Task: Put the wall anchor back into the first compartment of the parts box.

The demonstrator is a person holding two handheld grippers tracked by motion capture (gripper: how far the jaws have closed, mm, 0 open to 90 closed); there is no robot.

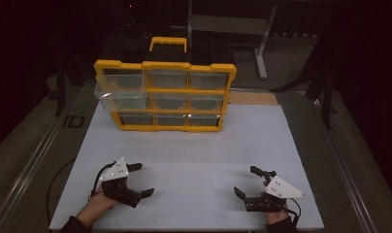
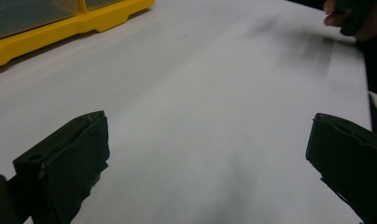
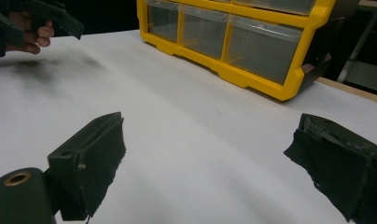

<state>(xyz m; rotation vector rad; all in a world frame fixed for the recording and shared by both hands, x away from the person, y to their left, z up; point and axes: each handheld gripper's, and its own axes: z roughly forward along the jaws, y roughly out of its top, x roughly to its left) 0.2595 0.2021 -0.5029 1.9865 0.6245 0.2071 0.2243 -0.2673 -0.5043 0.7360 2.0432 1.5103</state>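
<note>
At the far end of the white table, a yellow drawer organizer is standing upright with its clear drawers facing the person; the top-left drawer is sticking out of its frame. Near the table's front edge, the left gripper and the right gripper are hovering well apart, each with its jaws spread wide and gripping nothing, both pointing inward over bare tabletop.

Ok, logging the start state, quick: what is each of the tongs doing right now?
Left tongs: open, holding nothing, over the white board.
Right tongs: open, holding nothing.
</note>
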